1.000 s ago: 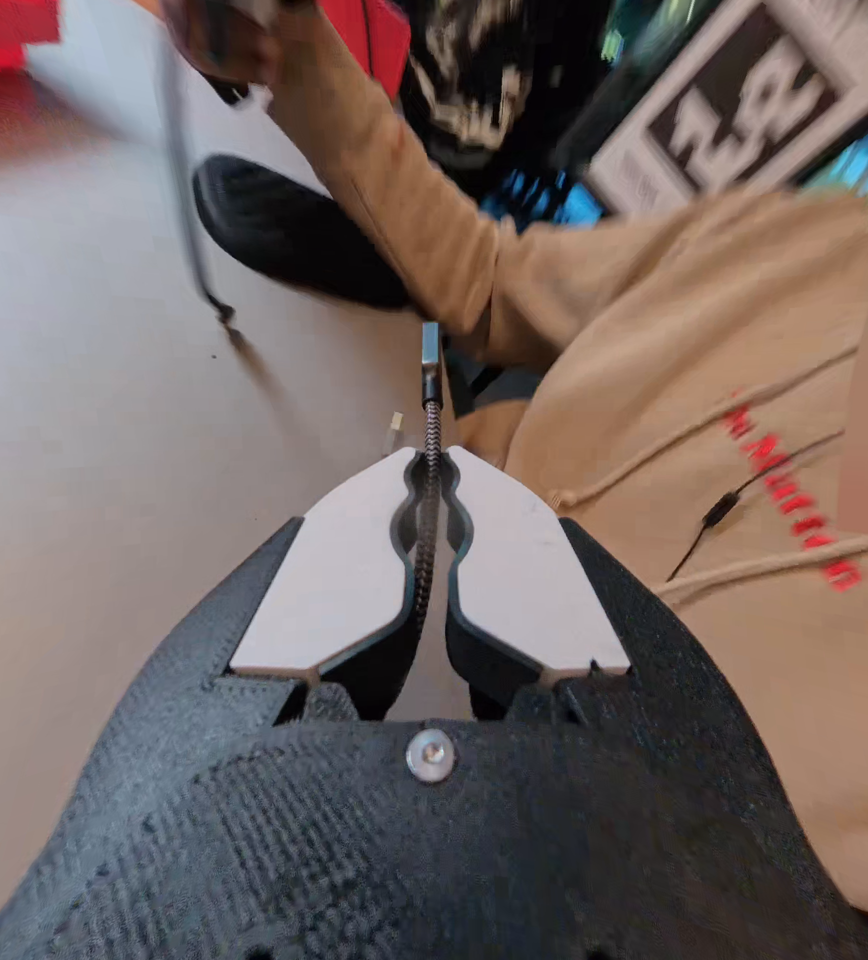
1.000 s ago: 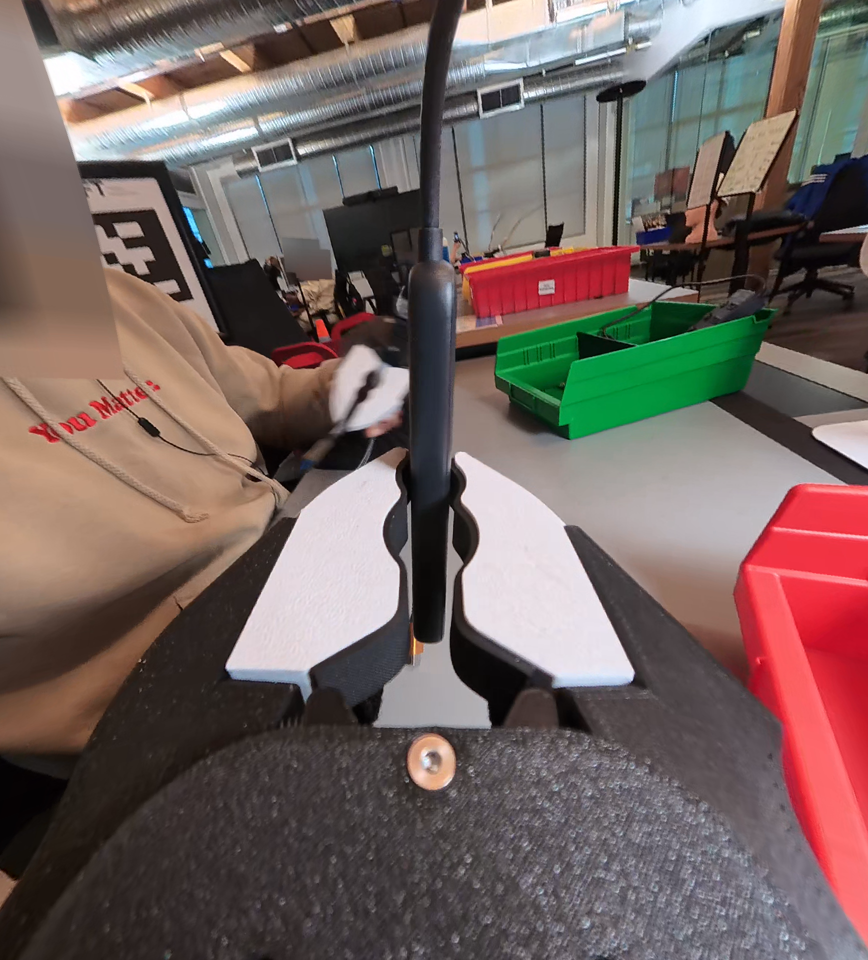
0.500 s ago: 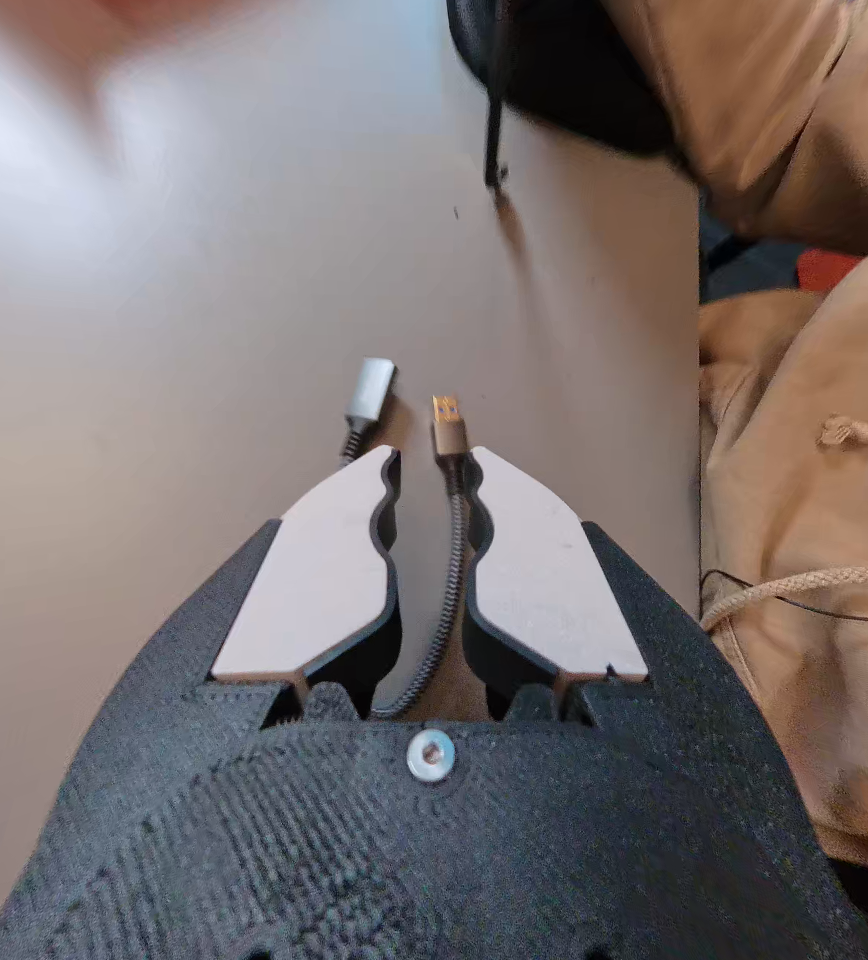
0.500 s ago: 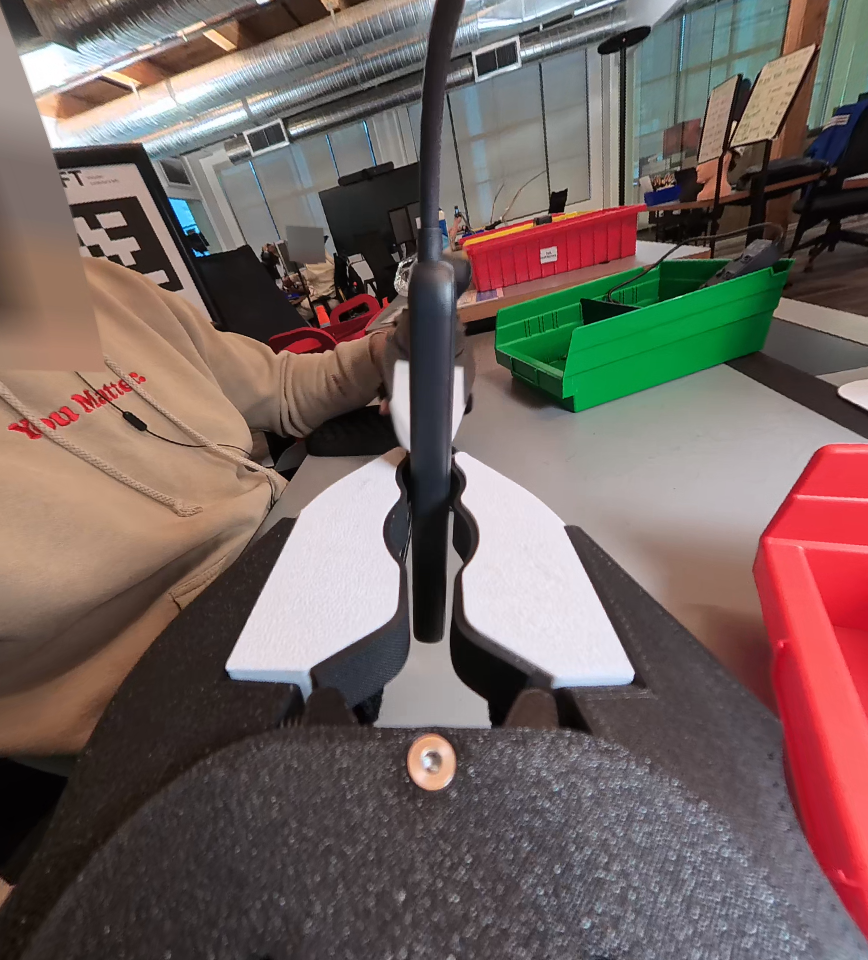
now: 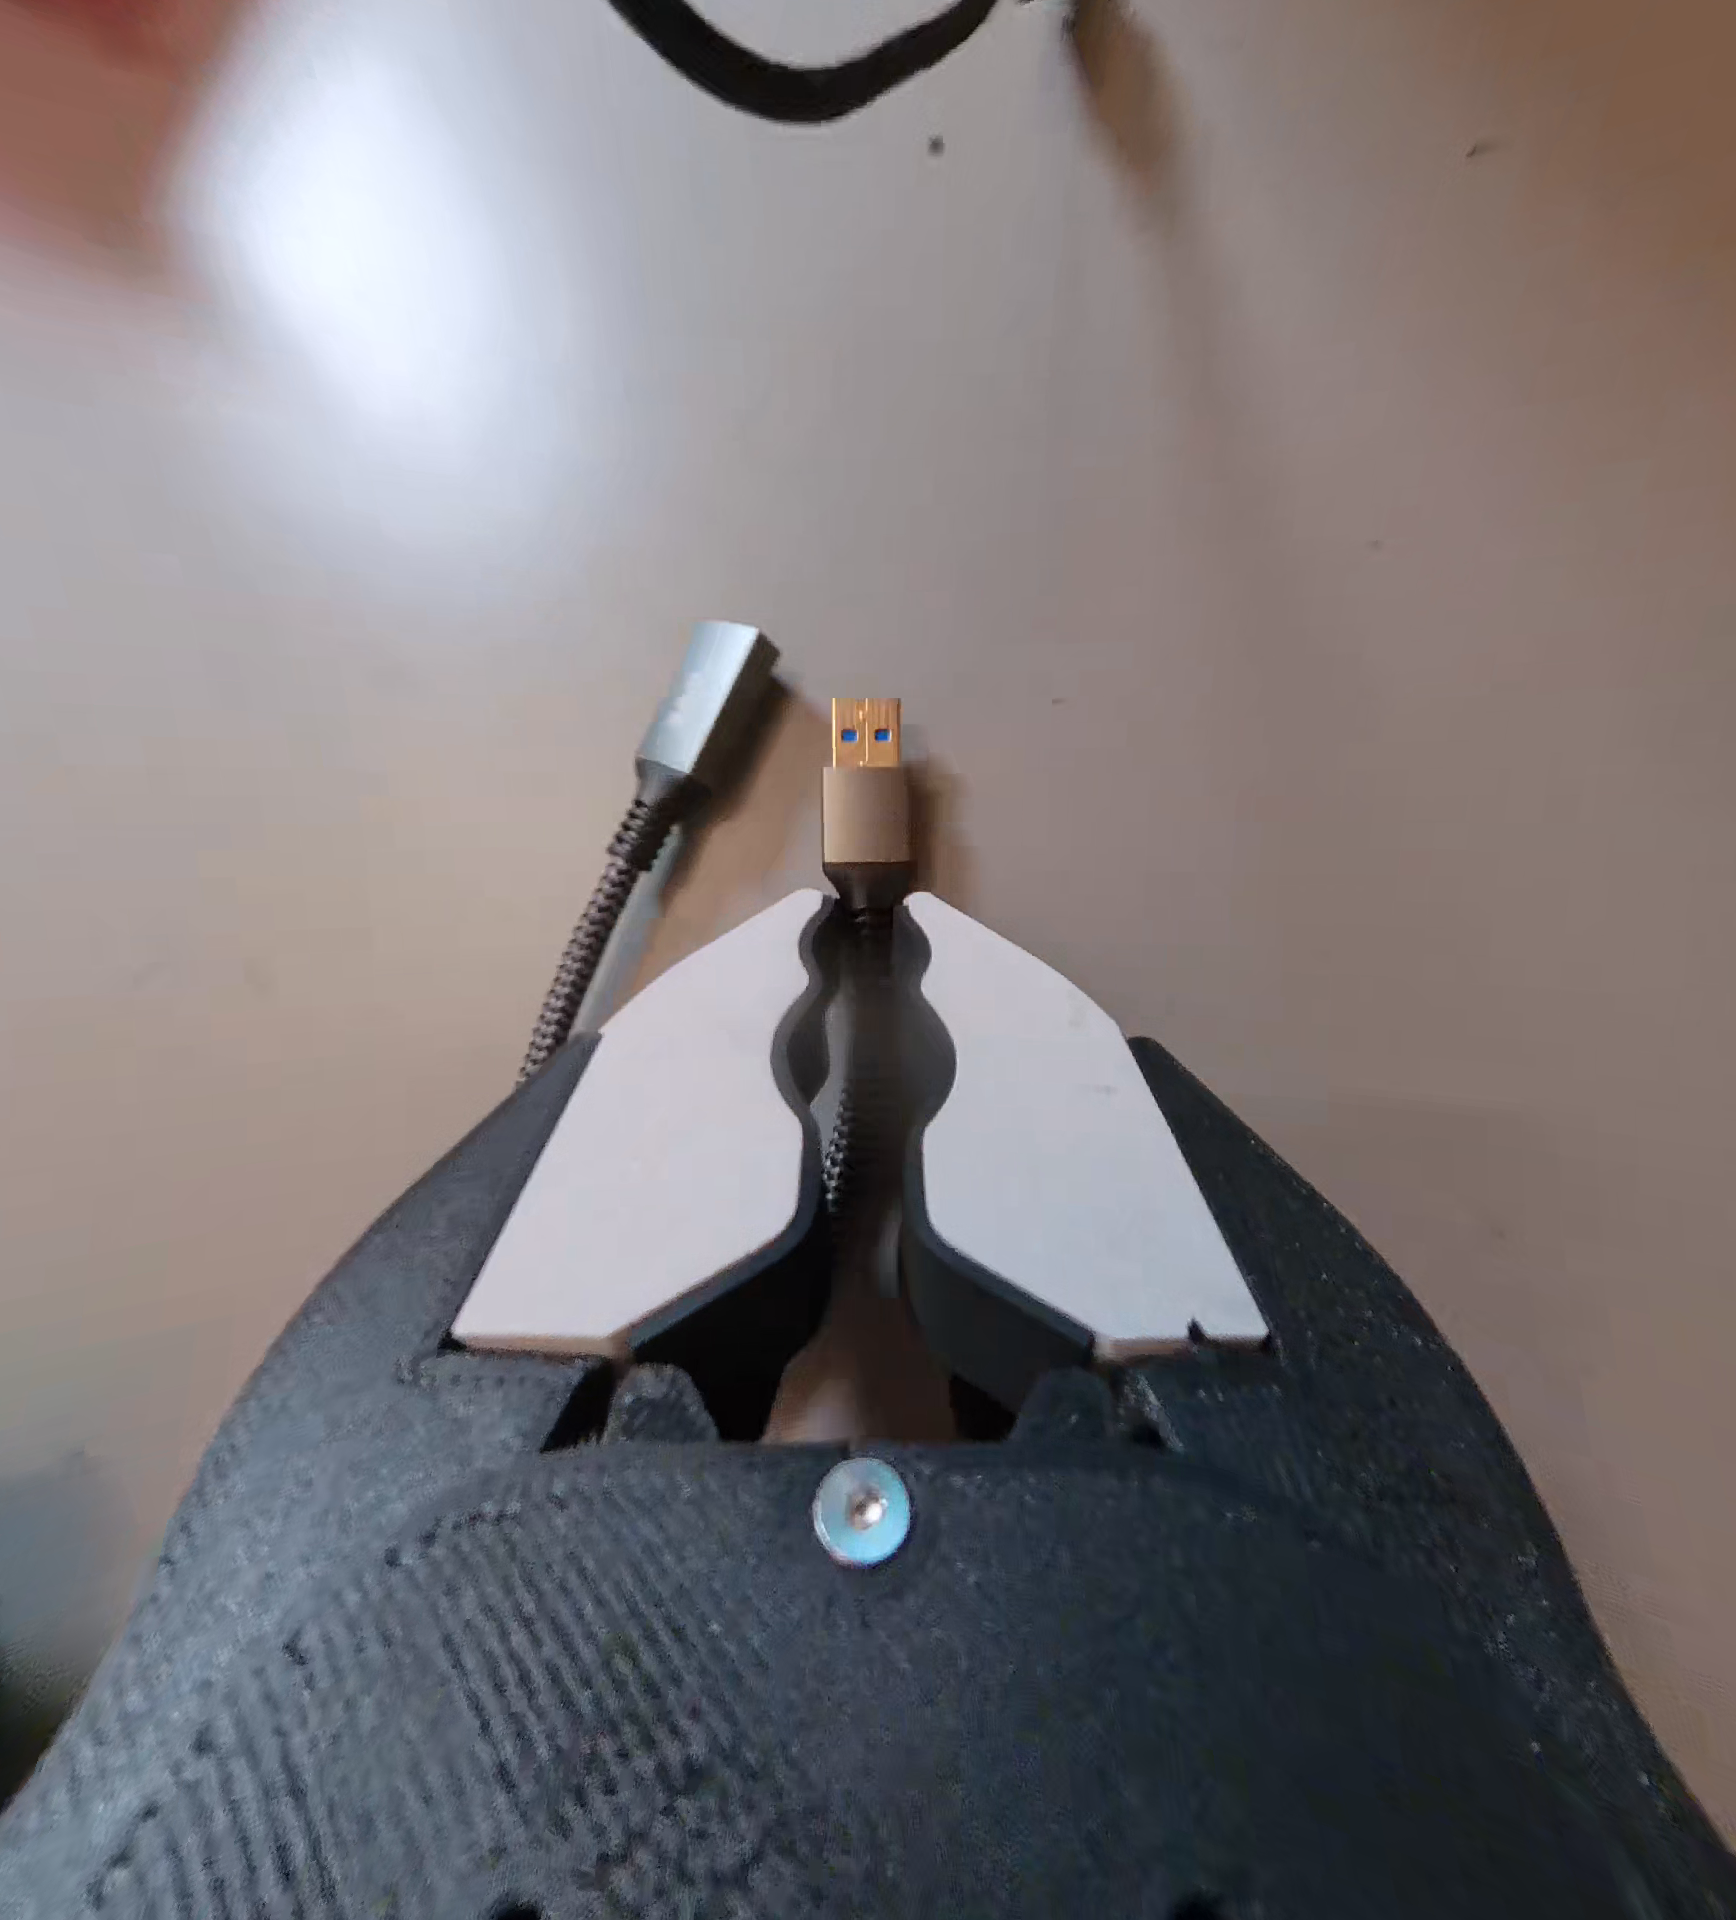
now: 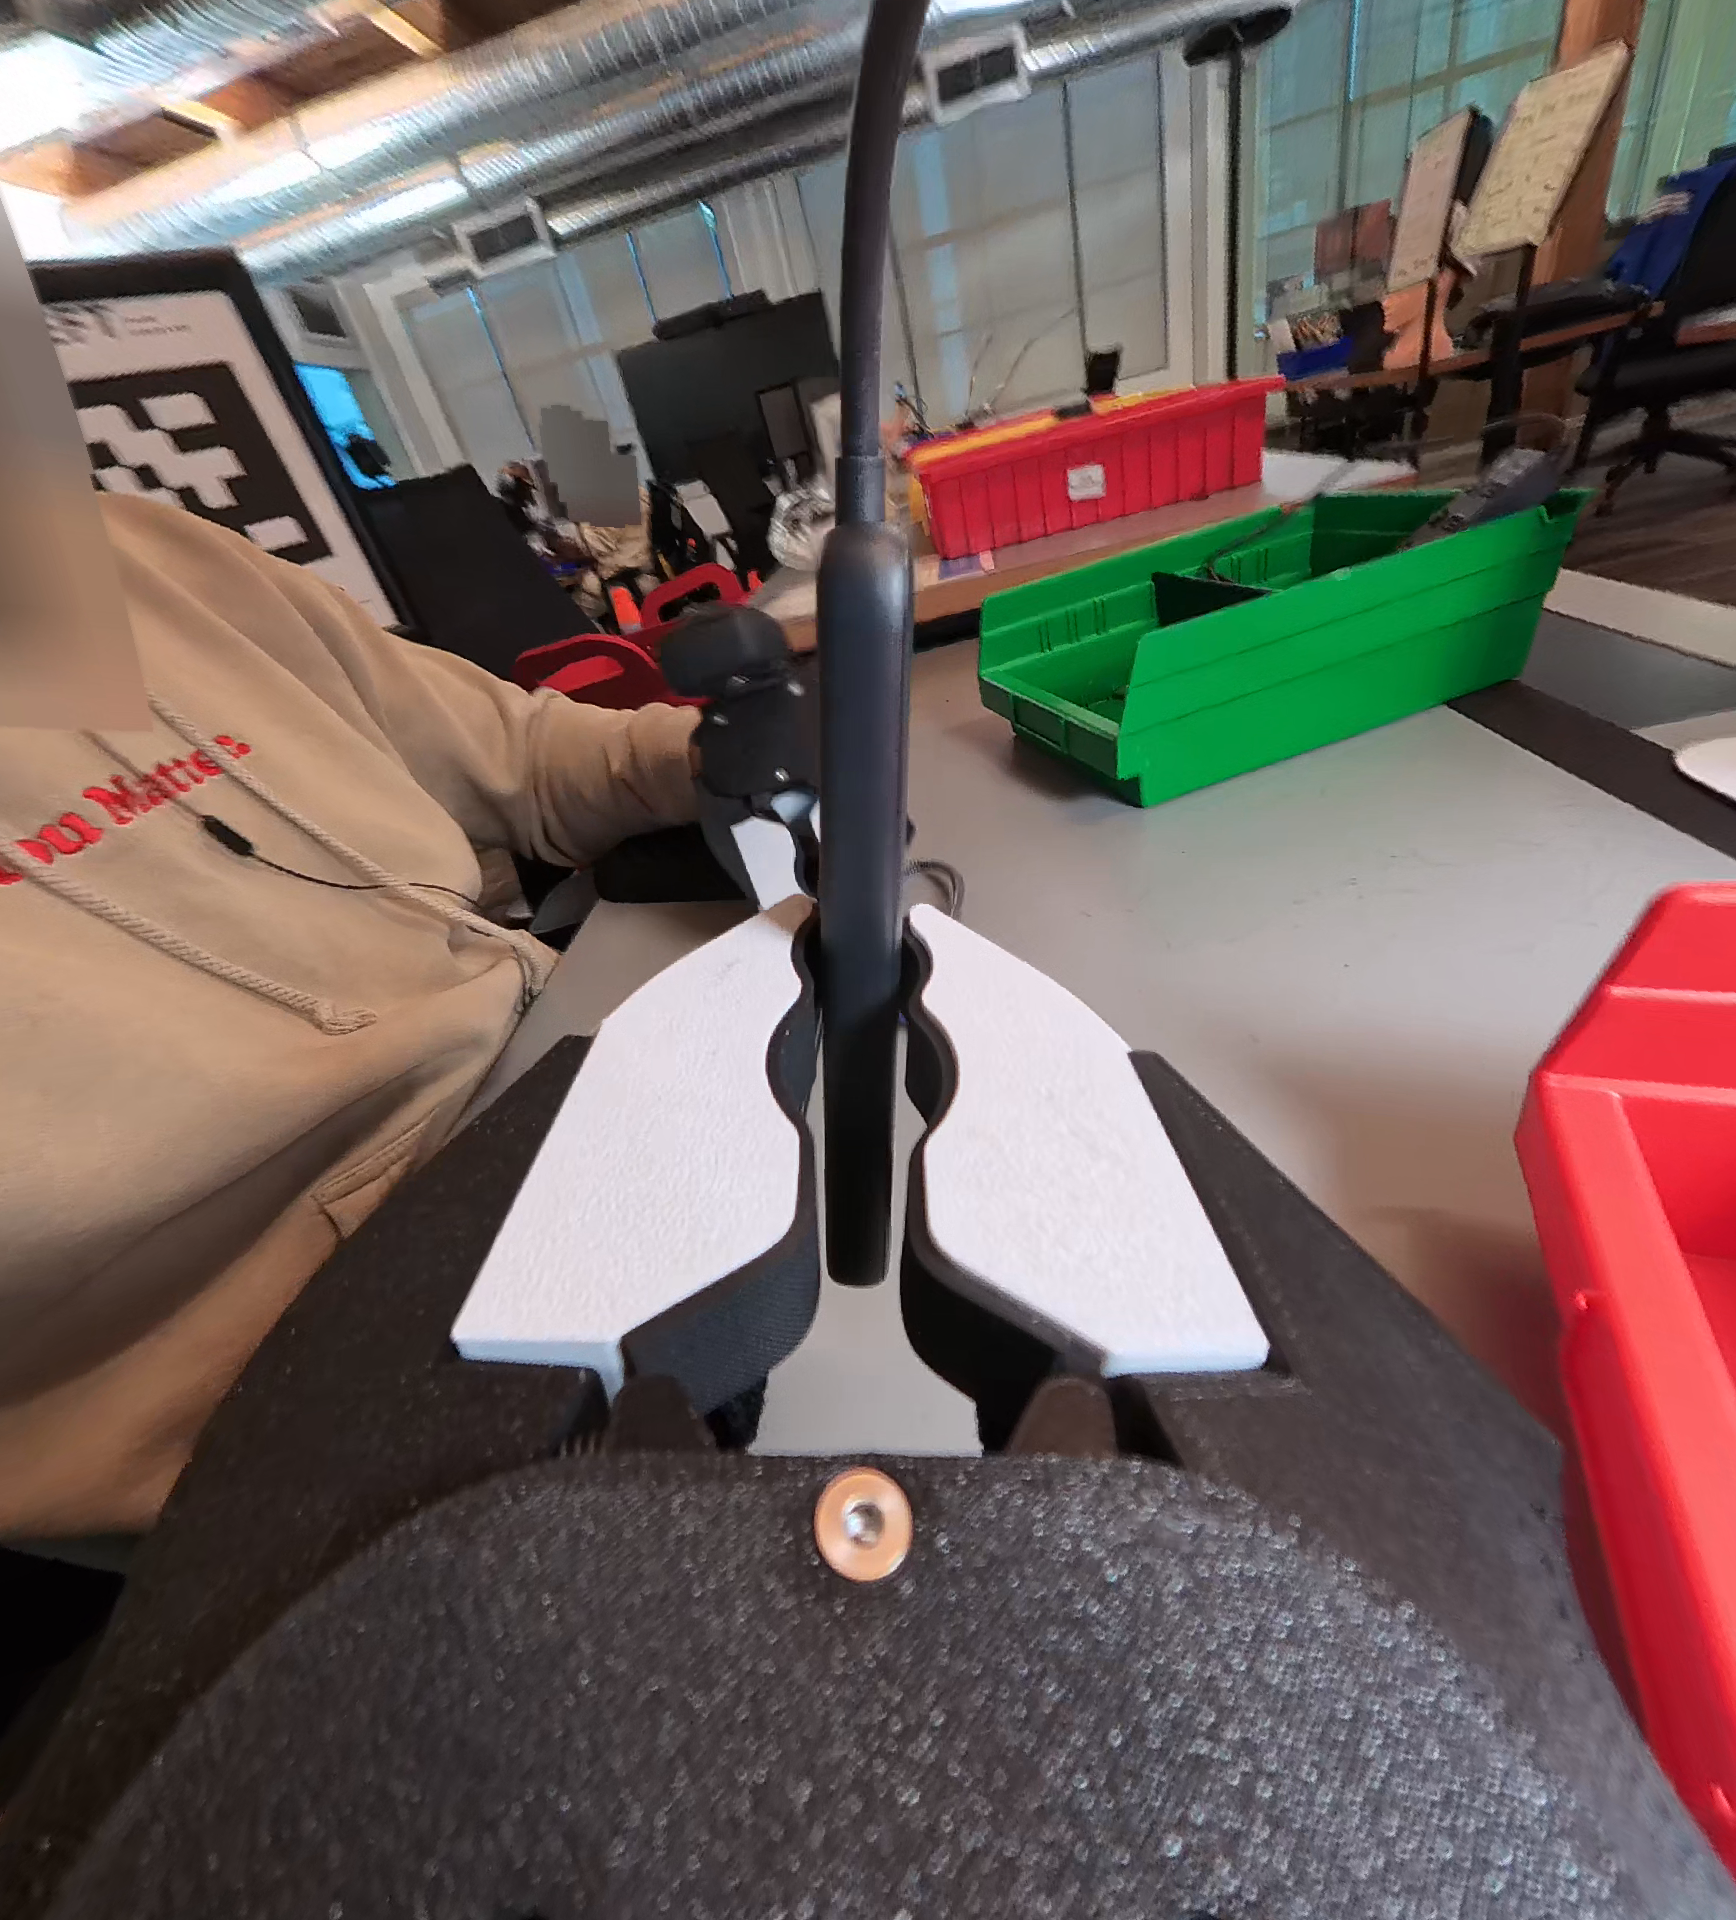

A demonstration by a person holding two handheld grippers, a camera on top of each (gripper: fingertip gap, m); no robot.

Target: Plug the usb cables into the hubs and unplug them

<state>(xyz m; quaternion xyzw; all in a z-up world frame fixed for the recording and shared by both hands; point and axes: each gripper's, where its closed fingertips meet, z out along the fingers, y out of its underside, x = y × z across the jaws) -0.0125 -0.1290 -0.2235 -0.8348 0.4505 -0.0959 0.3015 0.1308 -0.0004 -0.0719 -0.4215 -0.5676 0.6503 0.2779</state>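
While in tongs (image 5: pixel 865 906), plug (image 5: pixel 865 795); hoodie (image 6: pixel 220 1039) red-lettered.

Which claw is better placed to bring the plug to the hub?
Left claw: it grips the braided cable behind the gold USB plug, tip free. Right claw only holds the upright black hub.

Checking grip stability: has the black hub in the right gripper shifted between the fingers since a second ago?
No. The black hub sits the same between the right gripper fingers.
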